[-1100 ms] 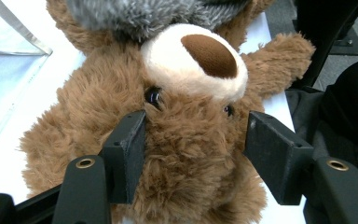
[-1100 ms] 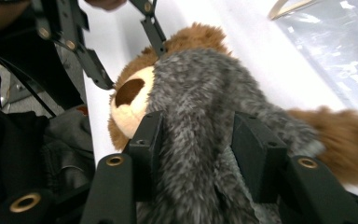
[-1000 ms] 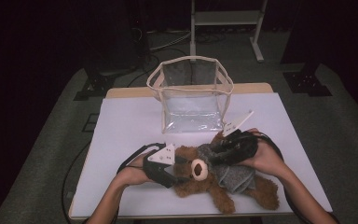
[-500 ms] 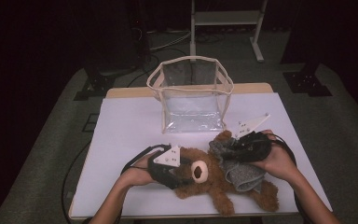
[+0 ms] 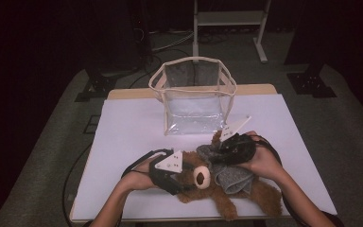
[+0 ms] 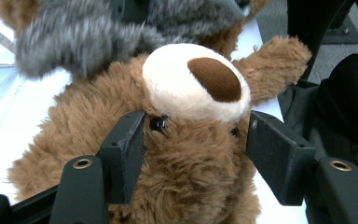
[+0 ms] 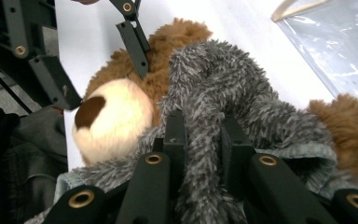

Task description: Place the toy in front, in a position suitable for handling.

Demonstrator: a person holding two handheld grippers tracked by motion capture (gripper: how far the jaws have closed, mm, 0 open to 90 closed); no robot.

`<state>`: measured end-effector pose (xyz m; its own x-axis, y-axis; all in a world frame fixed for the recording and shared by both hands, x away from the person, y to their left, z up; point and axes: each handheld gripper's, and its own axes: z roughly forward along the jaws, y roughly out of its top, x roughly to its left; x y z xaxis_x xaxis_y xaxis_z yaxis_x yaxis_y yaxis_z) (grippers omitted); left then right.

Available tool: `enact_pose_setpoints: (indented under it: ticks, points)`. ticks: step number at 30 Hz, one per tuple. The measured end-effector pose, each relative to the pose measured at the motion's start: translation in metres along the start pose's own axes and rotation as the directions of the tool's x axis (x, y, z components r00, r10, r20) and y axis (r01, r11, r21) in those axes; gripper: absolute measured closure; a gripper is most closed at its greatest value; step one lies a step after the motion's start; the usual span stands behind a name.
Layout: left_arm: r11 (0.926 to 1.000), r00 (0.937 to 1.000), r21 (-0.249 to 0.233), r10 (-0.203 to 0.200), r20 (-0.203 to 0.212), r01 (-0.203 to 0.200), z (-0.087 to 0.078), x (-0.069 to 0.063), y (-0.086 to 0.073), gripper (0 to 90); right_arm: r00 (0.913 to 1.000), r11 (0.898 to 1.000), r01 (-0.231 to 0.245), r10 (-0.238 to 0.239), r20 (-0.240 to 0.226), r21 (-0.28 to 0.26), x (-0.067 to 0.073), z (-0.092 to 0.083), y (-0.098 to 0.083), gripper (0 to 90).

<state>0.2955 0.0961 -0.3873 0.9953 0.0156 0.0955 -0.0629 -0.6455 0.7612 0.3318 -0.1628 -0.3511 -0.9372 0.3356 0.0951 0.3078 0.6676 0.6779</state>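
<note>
Partly hidden: teddy bear [image 5: 203, 182] under grey garment [image 5: 234, 177].

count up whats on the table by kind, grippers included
soft toys: 1, the brown teddy bear
fabric pieces: 1, the grey fuzzy cloth over the bear
bags: 1, the clear bag with cream trim
grippers: 2, the left gripper around the bear's head and the right gripper pinching the cloth
total: 5

brown teddy bear [image 5: 260, 194]; grey fuzzy garment [image 5: 234, 177]
</note>
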Motion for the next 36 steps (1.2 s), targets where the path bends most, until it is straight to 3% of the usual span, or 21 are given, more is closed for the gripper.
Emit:
enact_pose_setpoints:
  ticks: [1, 2, 3, 4, 5, 7, 10, 12, 15, 16, 17, 22, 24, 28, 31, 32, 33, 36]
  points:
    - [1.0000, 1.0000, 0.002, 0.004, 0.000, -0.004, 0.000, 0.000, 0.000, 37.3, 0.9997, 1.000, -0.020, 0.020, 0.014, -0.011, -0.002, -0.013, -0.009, 75.4]
    - [1.0000, 1.0000, -0.001, 0.001, 0.000, -0.001, 0.000, 0.000, 0.000, 37.3, 0.9997, 1.000, -0.020, 0.020, 0.014, -0.011, -0.002, -0.013, -0.009, 75.4]
    - [1.0000, 1.0000, -0.001, 0.000, -0.001, 0.000, 0.000, 0.000, 0.001, 37.3, 0.9982, 0.998, -0.052, 0.053, 0.027, -0.041, -0.004, -0.028, -0.020, 75.4]
    - [1.0000, 1.0000, 0.001, 0.002, -0.003, -0.002, 0.000, 0.000, 0.001, 37.3, 0.9982, 0.998, -0.052, 0.053, 0.027, -0.041, -0.004, -0.028, -0.020, 75.4]
    - [1.0000, 1.0000, 0.002, 0.000, -0.005, 0.000, -0.001, 0.000, 0.002, 37.3, 0.9960, 0.994, -0.077, 0.080, 0.040, -0.076, -0.008, -0.043, -0.031, 75.3]
    - [1.0000, 1.0000, 0.003, 0.001, -0.007, -0.001, -0.001, 0.001, 0.002, 36.9, 0.9932, 0.990, -0.103, 0.107, 0.044, -0.097, -0.011, -0.053, -0.040, 75.3]
    - [0.9998, 0.9999, -0.020, -0.010, -0.005, 0.010, -0.007, 0.003, 0.005, 34.8, 0.9924, 0.988, -0.115, 0.119, 0.033, -0.106, -0.011, -0.052, -0.048, 75.3]
    - [0.9995, 0.9988, -0.025, -0.018, -0.045, 0.017, -0.011, 0.005, 0.006, 30.2, 0.9923, 0.986, -0.120, 0.123, 0.018, -0.114, -0.007, -0.047, -0.054, 75.3]
    - [0.9951, 0.9966, -0.077, -0.065, -0.049, 0.061, -0.014, 0.011, 0.006, 28.7, 0.9930, 0.981, -0.118, 0.116, -0.021, -0.155, 0.003, -0.042, -0.061, 75.3]
    - [0.9941, 0.9961, -0.080, -0.077, -0.043, 0.074, -0.012, 0.012, 0.005, 28.7, 0.9930, 0.981, -0.118, 0.116, -0.021, -0.155, 0.003, -0.042, -0.061, 75.3]
    - [0.9965, 0.9967, -0.041, -0.075, -0.032, 0.073, -0.005, 0.012, 0.003, 28.9, 0.9944, 0.982, -0.105, 0.102, -0.030, -0.155, 0.009, -0.043, -0.061, 75.1]
    - [0.9974, 0.9978, -0.036, -0.064, -0.020, 0.063, -0.002, 0.009, 0.002, 31.1, 0.9966, 0.984, -0.082, 0.083, 0.000, -0.157, 0.011, -0.050, -0.058, 75.0]
    - [0.9977, 0.9981, -0.036, -0.058, -0.021, 0.057, -0.002, 0.007, 0.001, 31.0, 0.9951, 0.978, -0.089, 0.095, 0.025, -0.189, 0.003, -0.057, -0.055, 74.9]
    - [0.9972, 0.9977, -0.043, -0.063, -0.024, 0.062, -0.004, 0.009, 0.001, 29.4, 0.9935, 0.978, -0.106, 0.112, 0.023, -0.178, -0.004, -0.050, -0.055, 74.8]
    - [0.9938, 0.9952, -0.063, -0.094, -0.029, 0.092, -0.008, 0.013, -0.002, 23.7, 0.9933, 0.980, -0.113, 0.115, 0.006, -0.163, 0.000, -0.037, -0.061, 75.0]
    - [0.9938, 0.9952, -0.063, -0.094, -0.029, 0.092, -0.008, 0.013, -0.002, 21.8, 0.9933, 0.980, -0.113, 0.115, 0.006, -0.163, 0.000, -0.037, -0.061, 75.0]
    - [0.9900, 0.9928, -0.080, -0.118, -0.019, 0.116, -0.009, 0.014, -0.003, 19.6, 0.9938, 0.980, -0.108, 0.111, 0.009, -0.166, 0.004, -0.037, -0.064, 75.1]
    - [0.9884, 0.9925, -0.092, -0.122, -0.009, 0.120, -0.009, 0.014, -0.003, 16.3, 0.9949, 0.982, -0.096, 0.100, 0.014, -0.160, 0.010, -0.038, -0.067, 75.1]
